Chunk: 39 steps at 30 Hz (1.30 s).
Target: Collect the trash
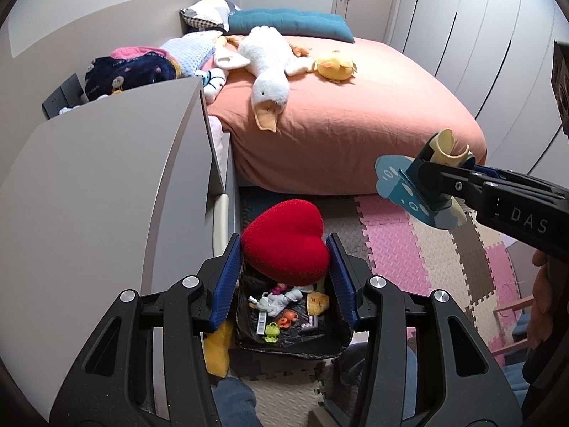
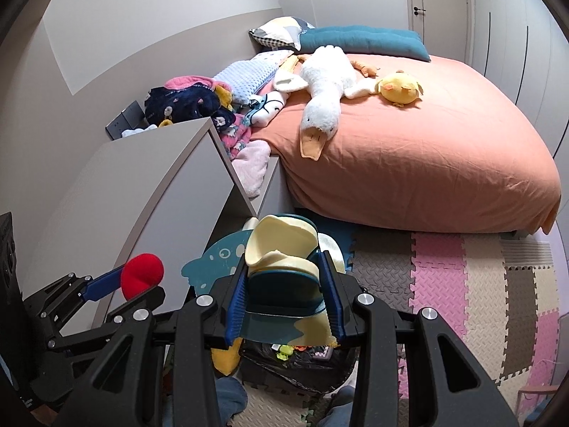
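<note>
Left wrist view: left gripper point(image 1: 284, 277) is clamping a red heart cushion point(image 1: 286, 242) between its blue pads, hanging over a black-lined bin point(image 1: 320, 343) of small trash on the floor mat point(image 1: 409, 249).

Right wrist view: right gripper point(image 2: 286, 297) is gripping a teal-and-cream toy point(image 2: 281, 267) above that bin point(image 2: 302, 359); a goose plush point(image 2: 327, 96) is lying on the bed point(image 2: 426, 163).

The bed with the salmon-orange cover point(image 1: 355, 114) carries 1 long white plush goose point(image 1: 265, 60), with 1 round yellow plush chick point(image 1: 336, 67) just right of the goose. Behind the goose lies a teal cushion point(image 1: 288, 23). Left of the goose sits a heap of folded blankets point(image 1: 142, 67). Below the bed, pink, beige and grey foam puzzle mats point(image 1: 409, 249) cover the floor.
</note>
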Available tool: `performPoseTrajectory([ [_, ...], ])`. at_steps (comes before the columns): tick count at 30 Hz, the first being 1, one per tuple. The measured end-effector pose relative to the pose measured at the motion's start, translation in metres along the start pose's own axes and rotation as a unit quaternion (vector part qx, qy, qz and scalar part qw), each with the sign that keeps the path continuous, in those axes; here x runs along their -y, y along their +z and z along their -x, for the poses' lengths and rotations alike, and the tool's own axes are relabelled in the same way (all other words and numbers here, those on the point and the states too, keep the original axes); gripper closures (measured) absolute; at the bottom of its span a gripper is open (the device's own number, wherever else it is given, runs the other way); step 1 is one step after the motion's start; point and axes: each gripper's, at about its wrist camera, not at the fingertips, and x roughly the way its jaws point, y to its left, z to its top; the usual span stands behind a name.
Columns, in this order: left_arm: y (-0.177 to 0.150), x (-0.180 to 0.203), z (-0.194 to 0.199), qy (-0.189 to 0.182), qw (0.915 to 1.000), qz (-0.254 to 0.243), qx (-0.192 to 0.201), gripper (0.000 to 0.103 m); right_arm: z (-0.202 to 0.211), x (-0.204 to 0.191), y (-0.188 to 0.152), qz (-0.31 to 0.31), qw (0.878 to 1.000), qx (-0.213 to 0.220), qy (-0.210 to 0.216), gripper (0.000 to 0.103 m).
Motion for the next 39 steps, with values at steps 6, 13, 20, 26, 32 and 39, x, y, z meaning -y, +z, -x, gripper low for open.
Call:
performPoseTrajectory([
  [6,0.003,0.002,0.002,0.043,0.9986,-0.028,0.009,0.006,-0.005,-0.010,0.010,0.011,1.000,0.002,-0.026,0.041],
  [13,0.006,-0.012,0.012,0.044,0.9989,-0.004,0.016,0.006,0.005,-0.016,0.013,0.022,0.999,0.022,-0.036,0.033],
  [20,0.002,-0.014,0.016,0.039,0.9991,0.006,0.018,0.006,0.004,-0.017,0.009,0.020,0.999,0.016,-0.031,0.032],
  [26,0.000,-0.015,0.017,0.037,0.9990,0.011,0.022,0.006,0.004,-0.020,0.008,0.022,0.999,0.014,-0.029,0.032],
  [32,-0.001,-0.021,0.019,0.031,0.9990,0.020,0.027,0.006,0.002,-0.023,0.008,0.023,0.999,0.013,-0.029,0.032],
  [39,-0.002,-0.021,0.017,0.036,0.9989,0.017,0.024,0.006,0.000,-0.028,0.006,0.025,0.999,0.010,-0.030,0.032],
])
